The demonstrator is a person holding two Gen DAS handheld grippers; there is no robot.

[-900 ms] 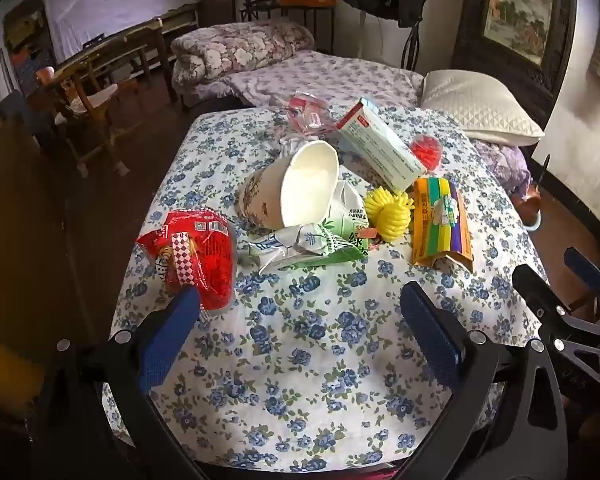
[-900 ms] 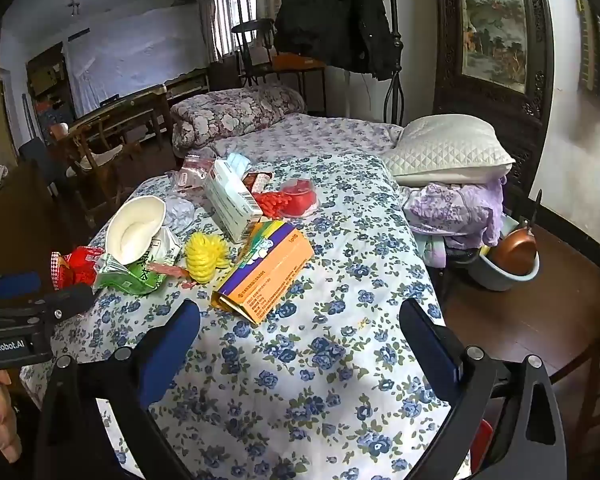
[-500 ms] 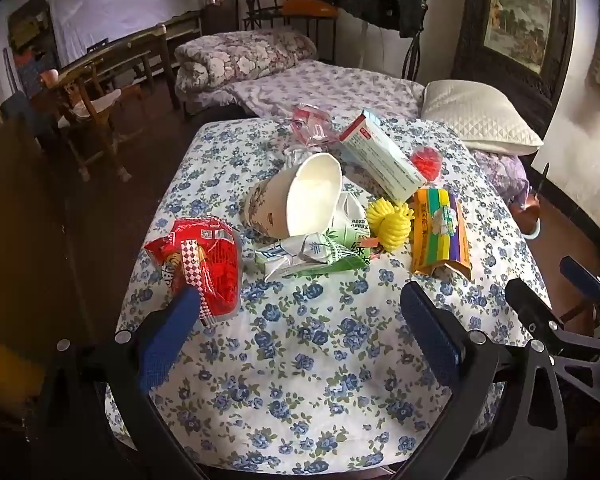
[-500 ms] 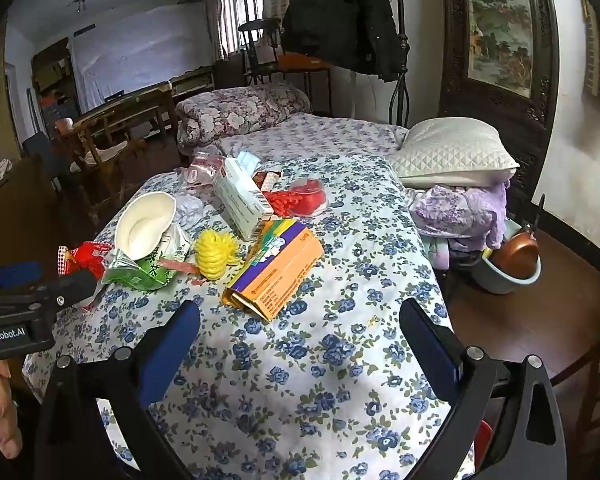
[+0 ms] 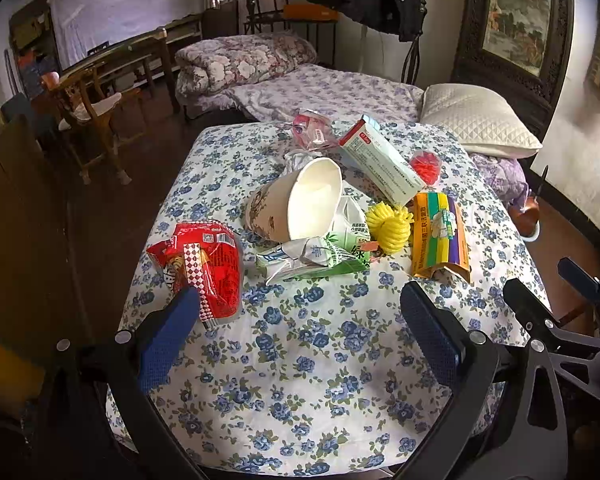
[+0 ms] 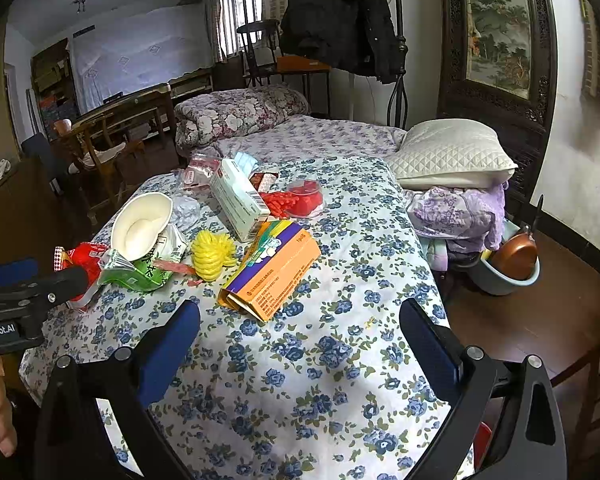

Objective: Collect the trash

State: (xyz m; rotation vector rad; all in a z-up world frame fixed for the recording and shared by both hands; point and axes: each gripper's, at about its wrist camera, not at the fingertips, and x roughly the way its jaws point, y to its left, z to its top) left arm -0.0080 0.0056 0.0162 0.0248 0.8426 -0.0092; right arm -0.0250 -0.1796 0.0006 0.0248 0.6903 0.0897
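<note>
So we are at the approach, nothing picked yet. Our left claw [image 5: 300, 334] and right claw [image 6: 300, 338] both hang spread wide and empty over the blue-flowered tablecloth [image 5: 300, 380]. The crumpled red plastic snack wrapper [image 5: 206, 266] lies just ahead of the left claw's left finger; the orange cardboard box [image 6: 272, 270] just ahead of the right claw. Next, we judge: lower, straddle, close.
</note>
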